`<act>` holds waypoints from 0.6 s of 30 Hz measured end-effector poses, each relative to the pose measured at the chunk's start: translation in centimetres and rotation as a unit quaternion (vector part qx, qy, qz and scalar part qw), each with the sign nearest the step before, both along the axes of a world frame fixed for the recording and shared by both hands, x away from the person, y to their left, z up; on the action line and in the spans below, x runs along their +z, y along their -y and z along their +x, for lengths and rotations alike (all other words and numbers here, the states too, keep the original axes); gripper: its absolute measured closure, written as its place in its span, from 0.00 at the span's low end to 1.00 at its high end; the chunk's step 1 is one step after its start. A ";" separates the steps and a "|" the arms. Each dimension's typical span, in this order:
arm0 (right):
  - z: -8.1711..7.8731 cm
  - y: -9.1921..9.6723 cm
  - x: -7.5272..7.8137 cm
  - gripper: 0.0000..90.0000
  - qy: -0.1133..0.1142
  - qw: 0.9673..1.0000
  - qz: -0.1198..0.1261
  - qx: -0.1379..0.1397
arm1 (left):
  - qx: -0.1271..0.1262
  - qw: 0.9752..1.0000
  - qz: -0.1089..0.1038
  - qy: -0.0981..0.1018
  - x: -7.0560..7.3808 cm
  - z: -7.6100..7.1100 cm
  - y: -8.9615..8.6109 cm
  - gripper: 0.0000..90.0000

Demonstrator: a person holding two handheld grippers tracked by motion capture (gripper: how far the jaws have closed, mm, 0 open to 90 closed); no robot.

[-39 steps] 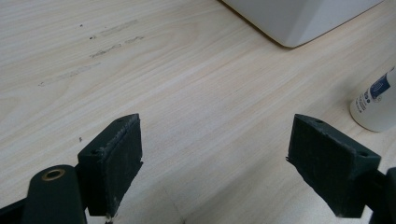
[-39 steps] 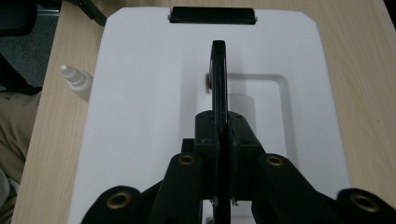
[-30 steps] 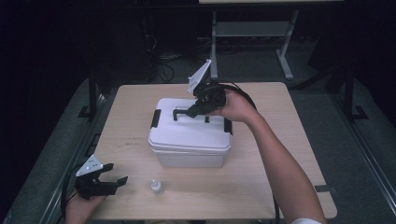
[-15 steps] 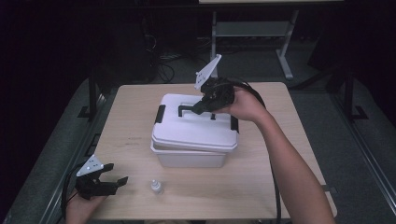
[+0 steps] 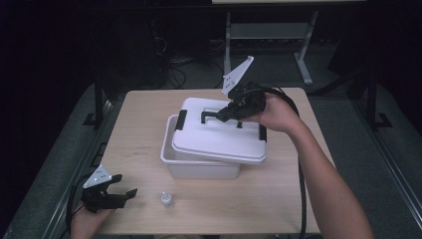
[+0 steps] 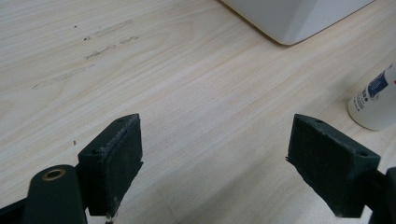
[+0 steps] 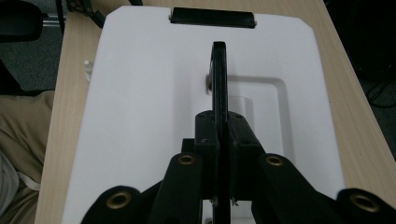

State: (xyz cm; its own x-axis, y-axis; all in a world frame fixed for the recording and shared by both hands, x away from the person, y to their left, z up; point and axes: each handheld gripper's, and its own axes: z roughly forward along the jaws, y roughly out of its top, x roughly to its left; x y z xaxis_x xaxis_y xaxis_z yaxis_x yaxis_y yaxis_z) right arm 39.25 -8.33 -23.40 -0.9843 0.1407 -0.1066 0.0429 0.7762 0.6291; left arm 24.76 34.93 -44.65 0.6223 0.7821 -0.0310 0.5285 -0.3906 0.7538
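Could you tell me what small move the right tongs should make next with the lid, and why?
Probably carry the lid a little higher and sideways, clear of the white box. The right tongs are shut on the lid's black handle, but the tilted lid hangs over the box, leaving just the left edge uncovered.

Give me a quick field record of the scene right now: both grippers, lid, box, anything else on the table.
right gripper: jaws shut on the lid's black handle
lid: white, tilted, lifted off and shifted to the right of the box opening
box: white, open along its left edge, on the wooden table
left gripper: jaws open, nothing between them, low at the table's near left corner
small bottle: white, upright, just right of the left gripper, in front of the box
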 end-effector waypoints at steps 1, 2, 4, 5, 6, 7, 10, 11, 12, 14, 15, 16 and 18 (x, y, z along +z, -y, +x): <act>-0.2 0.5 0.1 0.93 0.002 1.000 0.001 -0.002 | 0.000 1.000 0.001 0.000 0.0 0.0 0.0 0.19; -0.2 0.5 0.1 0.93 0.002 1.000 0.001 -0.002 | 0.000 1.000 0.002 0.000 0.0 0.0 0.0 0.19; -0.5 1.0 0.1 0.93 0.001 1.000 0.002 -0.006 | -0.001 1.000 0.003 0.000 0.0 0.0 0.1 0.19; -0.7 1.5 0.1 0.93 0.003 1.000 -0.003 -0.009 | -0.001 1.000 0.004 -0.001 0.0 -0.1 0.1 0.19; -0.8 1.8 0.1 0.93 0.004 1.000 -0.003 -0.011 | 0.000 1.000 0.004 -0.001 0.0 -0.1 0.1 0.19; -1.0 2.0 0.2 0.93 0.004 1.000 -0.003 -0.011 | 0.000 1.000 0.004 -0.001 0.0 -0.1 0.1 0.19; -1.2 2.6 0.2 0.93 0.005 1.000 -0.002 -0.016 | -0.001 1.000 0.005 -0.001 0.0 -0.1 0.2 0.19; -1.5 3.1 0.3 0.93 0.005 1.000 -0.002 -0.020 | -0.001 1.000 0.007 -0.001 0.0 -0.1 0.2 0.19; -1.5 3.1 0.3 0.93 0.005 1.000 -0.002 -0.020 | -0.001 1.000 0.007 -0.001 0.0 -0.1 0.2 0.19; -1.7 3.7 0.2 0.93 0.007 1.000 -0.002 -0.023 | 0.000 1.000 0.006 -0.002 0.0 0.0 0.2 0.19; -1.8 4.0 0.2 0.93 0.007 1.000 -0.001 -0.025 | -0.001 1.000 0.006 -0.002 0.0 0.0 0.2 0.19; -2.0 4.3 0.2 0.93 0.010 1.000 -0.005 -0.028 | 0.000 1.000 0.007 -0.002 0.0 -0.1 0.2 0.19; -2.2 4.8 0.2 0.93 0.008 0.999 -0.005 -0.033 | 0.001 1.000 0.005 -0.001 0.0 -0.1 0.2 0.19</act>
State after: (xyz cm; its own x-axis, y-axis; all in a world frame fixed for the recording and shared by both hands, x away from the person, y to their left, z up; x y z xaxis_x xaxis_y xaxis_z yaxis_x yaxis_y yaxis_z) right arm 37.00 -13.14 -23.24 -0.9711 0.2041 -0.1236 0.0846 0.7788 0.6215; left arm 24.65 34.76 -44.64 0.6205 0.7838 -0.0247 0.5303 -0.3962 0.7495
